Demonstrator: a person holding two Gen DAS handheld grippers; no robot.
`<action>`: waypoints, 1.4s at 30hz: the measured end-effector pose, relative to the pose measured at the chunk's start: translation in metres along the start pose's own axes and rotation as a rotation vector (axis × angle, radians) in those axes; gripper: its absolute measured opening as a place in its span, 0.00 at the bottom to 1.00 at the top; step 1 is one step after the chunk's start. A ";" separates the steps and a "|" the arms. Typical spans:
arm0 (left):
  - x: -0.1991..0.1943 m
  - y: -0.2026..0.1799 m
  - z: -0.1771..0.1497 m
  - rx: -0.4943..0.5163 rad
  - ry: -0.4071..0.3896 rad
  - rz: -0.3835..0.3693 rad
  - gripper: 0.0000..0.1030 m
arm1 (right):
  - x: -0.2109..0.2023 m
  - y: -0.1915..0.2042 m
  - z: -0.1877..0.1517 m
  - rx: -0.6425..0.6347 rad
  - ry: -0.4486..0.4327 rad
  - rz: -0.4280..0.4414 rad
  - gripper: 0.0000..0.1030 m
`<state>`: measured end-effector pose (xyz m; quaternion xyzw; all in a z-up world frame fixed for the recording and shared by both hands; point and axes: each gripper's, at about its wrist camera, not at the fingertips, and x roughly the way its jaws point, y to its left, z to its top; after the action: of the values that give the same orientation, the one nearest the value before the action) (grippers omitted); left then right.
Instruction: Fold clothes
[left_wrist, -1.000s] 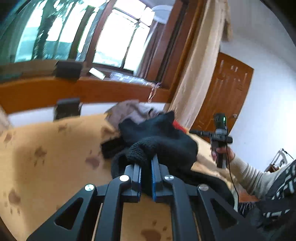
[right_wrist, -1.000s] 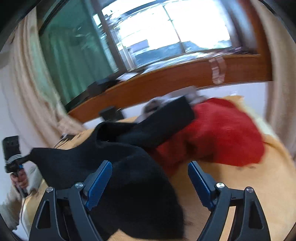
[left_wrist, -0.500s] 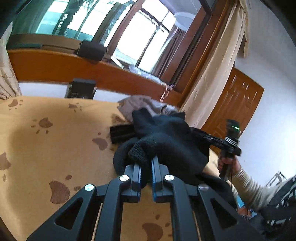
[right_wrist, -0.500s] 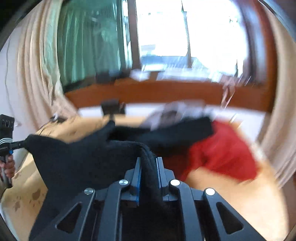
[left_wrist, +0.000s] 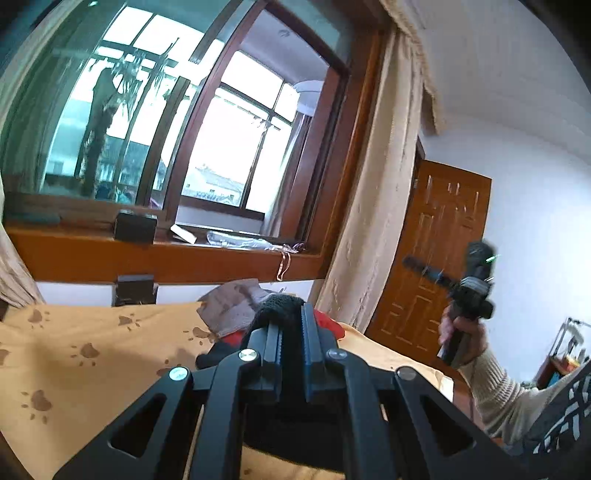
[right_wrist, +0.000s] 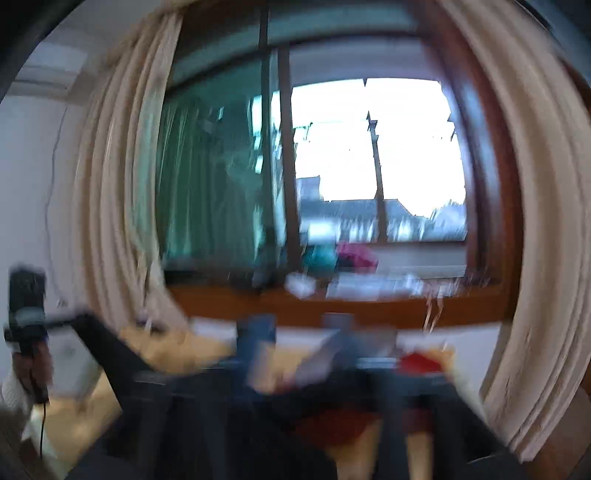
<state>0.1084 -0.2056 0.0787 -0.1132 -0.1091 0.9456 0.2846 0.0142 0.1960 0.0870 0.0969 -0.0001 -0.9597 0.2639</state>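
The left tool (left_wrist: 291, 314) pinches a fold of the black knit (left_wrist: 277, 303), lifted above the bed (left_wrist: 92, 369). The right tool (right_wrist: 295, 332), badly blurred, is opening with nothing clearly between its fingers. Beyond lie grey (left_wrist: 229, 306) and red (left_wrist: 327, 325) clothes by the window sill (left_wrist: 166, 258).

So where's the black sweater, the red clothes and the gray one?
black sweater (left_wrist: 279, 303), left wrist view: knit edge pinched above the left gripper's fingers.
red garment (left_wrist: 330, 325), left wrist view: patch right of the fingers.
gray garment (left_wrist: 229, 303), left wrist view: crumpled middle, on the bed.
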 end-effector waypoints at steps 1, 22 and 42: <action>-0.010 -0.002 -0.003 0.001 -0.001 0.009 0.10 | 0.007 -0.002 -0.015 0.009 0.038 0.025 0.99; -0.056 0.036 -0.068 -0.109 0.031 0.384 0.10 | 0.138 0.029 -0.152 0.108 0.510 0.248 0.09; -0.096 0.040 -0.072 -0.124 -0.048 0.536 0.10 | 0.112 0.004 -0.134 0.186 0.451 0.320 0.18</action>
<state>0.1857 -0.2818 0.0137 -0.1328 -0.1396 0.9812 0.0141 -0.0533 0.1421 -0.0651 0.3301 -0.0448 -0.8561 0.3952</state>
